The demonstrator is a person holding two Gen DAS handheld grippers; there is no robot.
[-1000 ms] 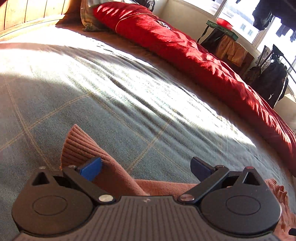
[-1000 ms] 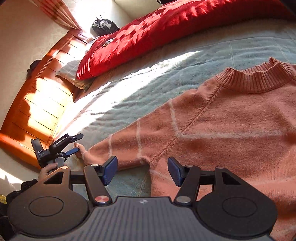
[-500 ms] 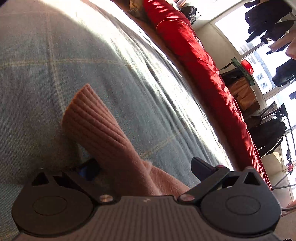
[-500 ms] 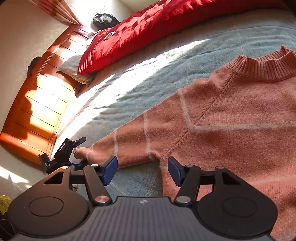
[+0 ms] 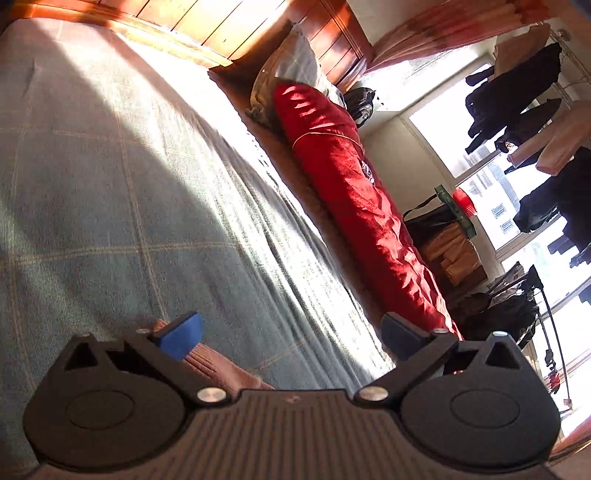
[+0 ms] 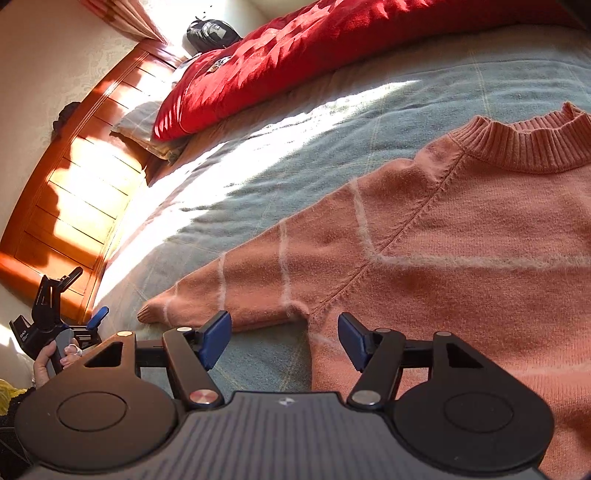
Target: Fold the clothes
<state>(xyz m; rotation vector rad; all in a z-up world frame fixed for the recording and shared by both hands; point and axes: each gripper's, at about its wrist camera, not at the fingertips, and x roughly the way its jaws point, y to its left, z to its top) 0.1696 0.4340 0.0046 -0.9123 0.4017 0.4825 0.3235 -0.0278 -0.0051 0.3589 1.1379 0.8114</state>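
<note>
A salmon-pink sweater (image 6: 443, 236) with pale stripes lies flat on the blue-green plaid bedspread (image 6: 332, 122), ribbed collar at the upper right. Its sleeve runs left to the cuff (image 6: 147, 315). My right gripper (image 6: 284, 336) hovers over the armpit; its jaws are opening and the pads touch nothing. My left gripper (image 6: 86, 295), held by a hand, stands open left of the cuff and apart from it. In the left wrist view the left gripper (image 5: 291, 332) is open, with the cuff (image 5: 207, 363) showing just under its left finger.
A long red quilt (image 5: 354, 206) lies along the far side of the bed, with a grey pillow (image 5: 295, 66) by the wooden headboard (image 6: 74, 184). A black backpack (image 6: 210, 33) sits in the corner. Dark clothes (image 5: 517, 81) hang at the window above a loaded rack.
The left gripper has pulled back from the cuff and rolled, so its view now swings toward the headboard and window. The sleeve lies flat. The right gripper's jaws stand slightly wider.
</note>
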